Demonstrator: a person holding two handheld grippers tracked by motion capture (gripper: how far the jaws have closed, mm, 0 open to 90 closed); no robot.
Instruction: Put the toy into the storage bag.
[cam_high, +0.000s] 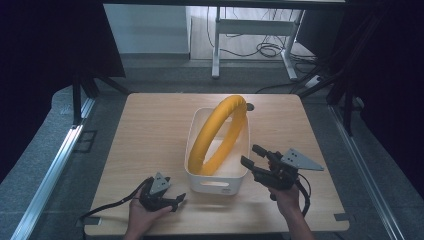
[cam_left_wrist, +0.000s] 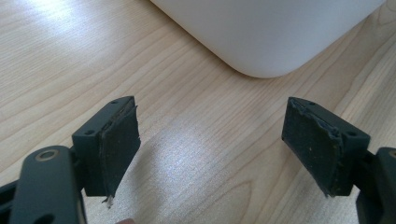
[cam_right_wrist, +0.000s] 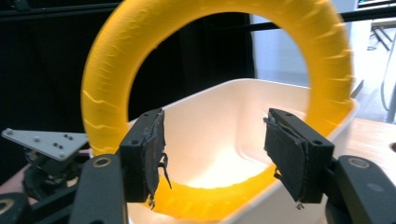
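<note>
A yellow ring (cam_high: 220, 134) stands tilted in the white bin (cam_high: 216, 182) on the desk (cam_high: 150, 130). Both hand-held grippers, left (cam_high: 175, 200) and right (cam_high: 252, 156) (flanking the bin), gape wide, holding nothing.

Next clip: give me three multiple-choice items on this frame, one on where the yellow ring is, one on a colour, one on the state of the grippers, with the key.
1. Where is the yellow ring?
A. flat on the table
B. standing on edge in the white bin
C. held in a gripper

2. What colour is the bin?
A. white
B. blue
C. black

3. How are the left gripper and right gripper?
A. both shut
B. left one shut
C. both open

Key: 1 B, the ring leans upright inside the bin, rising above its rim. 2 A, its walls are white. 3 C, each pair of fingers stands apart with nothing between.
</note>
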